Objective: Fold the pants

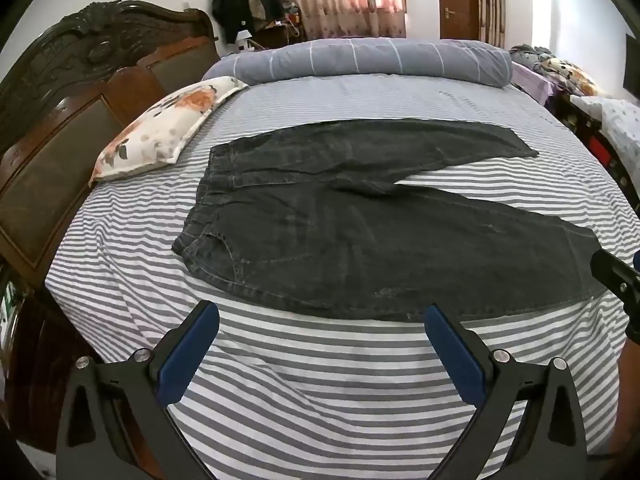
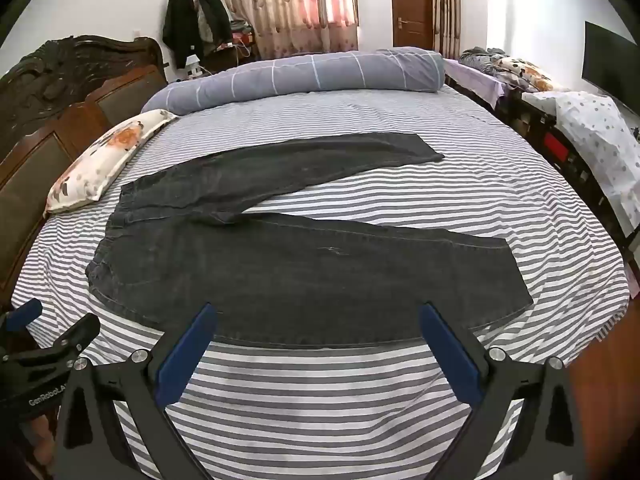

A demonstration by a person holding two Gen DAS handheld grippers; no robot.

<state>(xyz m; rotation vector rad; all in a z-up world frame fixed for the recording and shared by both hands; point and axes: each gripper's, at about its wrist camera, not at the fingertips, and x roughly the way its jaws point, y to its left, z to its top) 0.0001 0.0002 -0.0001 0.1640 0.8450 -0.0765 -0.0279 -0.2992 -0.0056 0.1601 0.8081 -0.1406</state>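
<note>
Dark grey jeans (image 1: 360,240) lie flat on the striped bed sheet (image 1: 300,380), waistband to the left, both legs spread apart toward the right. In the right wrist view the same jeans (image 2: 300,272) fill the middle of the bed. My left gripper (image 1: 322,312) hovers open above the near edge of the closer leg, nothing between its blue pads. My right gripper (image 2: 318,312) is likewise open over that leg's near hem edge, farther right. The other gripper shows at the frame edge in each view: the right one (image 1: 616,276), the left one (image 2: 48,332).
A floral pillow (image 1: 168,128) lies by the carved wooden headboard (image 1: 80,92) at left. A rolled grey checked duvet (image 1: 372,60) lies across the far side of the bed. Furniture with bedding and a red-fronted box (image 2: 560,148) lines the right side.
</note>
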